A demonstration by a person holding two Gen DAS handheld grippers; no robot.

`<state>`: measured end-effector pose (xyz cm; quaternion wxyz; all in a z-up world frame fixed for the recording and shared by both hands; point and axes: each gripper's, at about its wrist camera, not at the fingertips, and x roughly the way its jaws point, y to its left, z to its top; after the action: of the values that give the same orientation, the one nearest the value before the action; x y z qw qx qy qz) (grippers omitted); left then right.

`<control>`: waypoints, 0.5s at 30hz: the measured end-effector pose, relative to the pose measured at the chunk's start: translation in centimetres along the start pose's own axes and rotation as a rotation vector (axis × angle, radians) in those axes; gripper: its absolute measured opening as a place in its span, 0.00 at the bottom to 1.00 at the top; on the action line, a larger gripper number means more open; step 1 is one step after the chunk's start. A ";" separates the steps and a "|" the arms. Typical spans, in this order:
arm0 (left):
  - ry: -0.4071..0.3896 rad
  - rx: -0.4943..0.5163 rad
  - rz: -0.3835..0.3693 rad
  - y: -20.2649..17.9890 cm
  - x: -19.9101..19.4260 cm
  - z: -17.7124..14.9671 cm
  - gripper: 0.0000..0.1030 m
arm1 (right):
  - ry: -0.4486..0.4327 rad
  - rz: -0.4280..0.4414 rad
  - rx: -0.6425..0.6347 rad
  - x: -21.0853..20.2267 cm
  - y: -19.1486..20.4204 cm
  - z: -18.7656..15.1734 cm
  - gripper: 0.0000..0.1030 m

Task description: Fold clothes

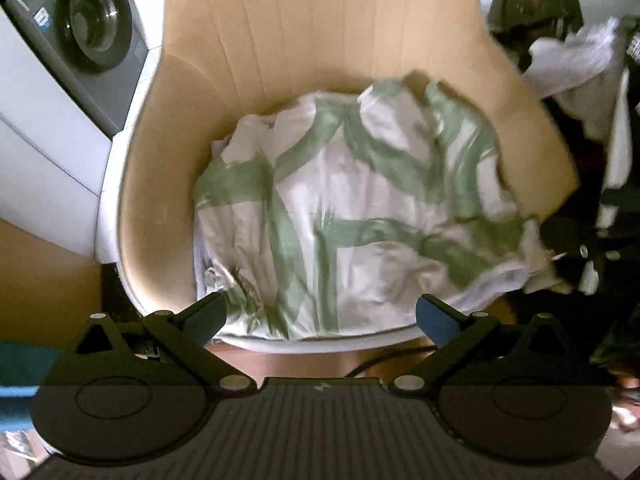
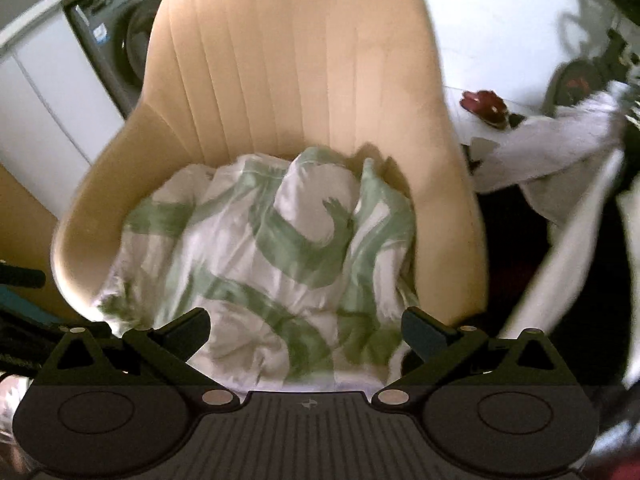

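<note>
Currently left gripper (image 1: 320, 316) and right gripper (image 2: 306, 330) both hover at the front edge of the tan ribbed upholstered chair (image 1: 280, 32), fingers spread wide, gripping nothing. Crumpled white-and-green patterned cloth (image 1: 352, 208) lies on its seat. Grey front-load washing machine (image 1: 86, 28) sits behind-left of it.

A home laundry corner, a front-loading washing machine (image 1: 94, 20) sitting far left beside white cabinets (image 1: 36, 168), a beige upholstered armchair (image 2: 296, 60) standing centre, laundry (image 2: 560, 148) hanging far right
</note>
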<state>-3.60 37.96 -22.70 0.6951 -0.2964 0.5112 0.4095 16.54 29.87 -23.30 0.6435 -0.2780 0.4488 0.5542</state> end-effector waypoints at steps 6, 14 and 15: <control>-0.068 -0.035 -0.032 1.3 -4.9 -3.3 0.99 | -0.020 -0.091 0.155 -5.7 0.0 -3.1 0.99; -0.180 0.055 -0.043 3.6 -10.1 -11.6 0.99 | -0.133 -0.183 0.334 -12.6 3.3 -10.4 0.99; -0.186 0.060 -0.056 3.9 -10.7 -12.8 0.99 | -0.139 -0.185 0.329 -13.6 4.1 -11.3 0.99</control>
<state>-14.54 26.38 -16.32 0.7592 -0.2503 0.4482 0.4001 9.81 14.81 -15.75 0.7578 -0.1703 0.4602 0.4300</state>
